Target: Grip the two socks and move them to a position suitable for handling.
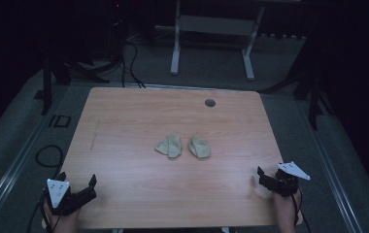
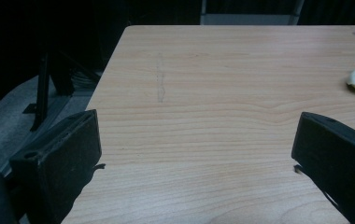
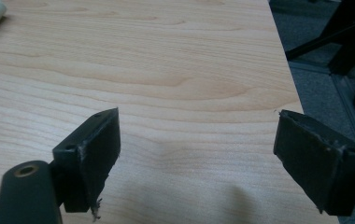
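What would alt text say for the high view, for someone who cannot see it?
Two small pale folded cloths lie side by side mid-table on a wooden table. A person's left gripper and right gripper rest open at its near corners, far from both.

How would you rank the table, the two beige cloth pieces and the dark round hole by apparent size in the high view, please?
1. table
2. left cloth piece and right cloth piece: look alike, so unranked
3. dark round hole

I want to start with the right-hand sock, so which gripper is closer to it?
Right. The right gripper sits at the table's near right corner, diagonally below the right-hand sock. The left gripper is at the near left corner, beyond the left-hand sock, so farther away.
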{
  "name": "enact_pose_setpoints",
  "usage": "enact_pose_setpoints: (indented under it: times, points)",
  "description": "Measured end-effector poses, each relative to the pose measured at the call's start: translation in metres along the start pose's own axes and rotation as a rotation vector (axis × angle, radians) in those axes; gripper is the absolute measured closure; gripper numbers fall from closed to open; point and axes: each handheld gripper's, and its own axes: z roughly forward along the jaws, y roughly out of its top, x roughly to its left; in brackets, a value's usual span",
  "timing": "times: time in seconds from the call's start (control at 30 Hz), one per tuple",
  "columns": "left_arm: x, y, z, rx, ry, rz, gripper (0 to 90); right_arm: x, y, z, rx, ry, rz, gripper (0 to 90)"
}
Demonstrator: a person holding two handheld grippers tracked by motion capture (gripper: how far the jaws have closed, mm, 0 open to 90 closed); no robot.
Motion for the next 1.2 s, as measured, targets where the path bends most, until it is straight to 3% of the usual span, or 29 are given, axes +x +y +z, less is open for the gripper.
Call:
enact_pose_setpoints:
  times: [0.17, 0.37, 0.4, 0.43, 0.57, 0.67, 0.77, 0.83, 0.87, 0.9, 0.93, 1.0, 1.1, 1.2]
  points:
    - [-0.002, 0.001, 0.001, -0.018, -0.001, -0.013, 1.6, 0.001, 0.004, -0.001, 0.030, 0.035, 0.002, 15.3]
    - [-0.003, 0.001, 0.000, -0.025, -0.005, 0.006, 1.6, 0.005, 0.007, 0.000, 0.054, 0.058, -0.016, 15.3]
    - [-0.003, 0.001, -0.001, -0.022, 0.001, 0.007, 1.6, 0.009, 0.012, 0.003, 0.072, 0.125, -0.014, 15.1]
    - [-0.004, 0.002, -0.001, -0.012, 0.018, 0.016, 1.6, 0.011, 0.014, 0.004, 0.076, 0.138, -0.013, 15.0]
    - [-0.003, 0.001, 0.000, -0.014, 0.009, 0.008, 1.6, 0.019, 0.020, 0.011, 0.114, 0.157, -0.047, 13.8]
    - [-0.004, 0.002, 0.000, -0.004, -0.027, -0.016, 4.3, 0.028, 0.028, 0.023, 0.161, 0.210, -0.063, 13.7]
    - [-0.006, 0.004, -0.002, -0.043, -0.070, -0.048, 4.3, 0.036, 0.035, 0.030, 0.171, 0.267, -0.037, 13.1]
    - [-0.007, 0.005, -0.002, -0.043, -0.071, -0.045, 4.4, 0.042, 0.040, 0.033, 0.159, 0.310, -0.014, 13.1]
    - [-0.007, 0.005, -0.002, -0.031, -0.062, -0.038, 4.4, 0.045, 0.043, 0.034, 0.148, 0.322, -0.015, 13.0]
    - [-0.008, 0.004, -0.001, -0.005, -0.101, -0.053, 4.4, 0.049, 0.047, 0.034, 0.138, 0.328, -0.021, 13.0]
    - [-0.008, 0.004, -0.001, -0.005, -0.101, -0.053, 4.4, 0.049, 0.047, 0.034, 0.138, 0.328, -0.021, 13.0]
    - [-0.013, 0.003, 0.000, 0.025, -0.114, -0.011, 4.3, 0.059, 0.055, 0.037, 0.128, 0.353, -0.041, 13.1]
    - [-0.016, 0.004, 0.001, 0.047, -0.139, -0.010, 4.3, 0.065, 0.059, 0.039, 0.132, 0.364, -0.054, 13.1]
    - [-0.021, 0.003, 0.004, 0.102, -0.171, 0.009, 4.4, 0.078, 0.067, 0.045, 0.139, 0.382, -0.088, 13.2]
